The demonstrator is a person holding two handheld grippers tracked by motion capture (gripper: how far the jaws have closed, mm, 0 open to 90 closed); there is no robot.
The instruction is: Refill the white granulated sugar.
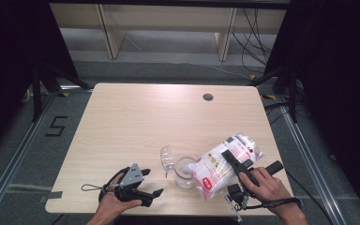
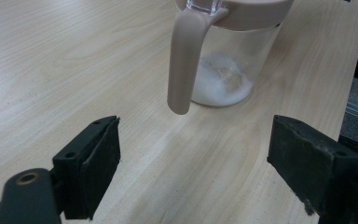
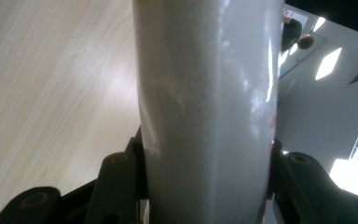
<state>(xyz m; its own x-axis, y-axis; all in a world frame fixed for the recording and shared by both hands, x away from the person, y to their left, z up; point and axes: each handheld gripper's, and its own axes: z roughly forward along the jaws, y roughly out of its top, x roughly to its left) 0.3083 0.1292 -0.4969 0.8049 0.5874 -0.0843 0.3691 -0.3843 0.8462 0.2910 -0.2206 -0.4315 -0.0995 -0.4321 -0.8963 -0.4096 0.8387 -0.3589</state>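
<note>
A clear pitcher [image 1: 183, 174] stands near the table's front edge, its flip lid [image 1: 167, 158] swung open to the left. In the left gripper view the pitcher [image 2: 233, 60] has a beige handle [image 2: 184, 60] and a little white powder [image 2: 221, 84] on its bottom. A plastic bag [image 1: 215, 165] of white powder with red print is tilted over the pitcher's right side. My right gripper [image 1: 233, 176] is shut on that bag [image 3: 205, 93], whose sides press against both jaws [image 3: 207, 163]. My left gripper [image 1: 153, 182] rests left of the pitcher, open and holding nothing [image 2: 193, 135], its jaws facing the handle.
The wooden table [image 1: 136, 117] has a round cable hole [image 1: 208, 97] at its back right. A taped "5" [image 1: 56, 125] marks the floor to the left. Wooden frames [image 1: 112, 37] and cables [image 1: 258, 33] lie beyond the far edge.
</note>
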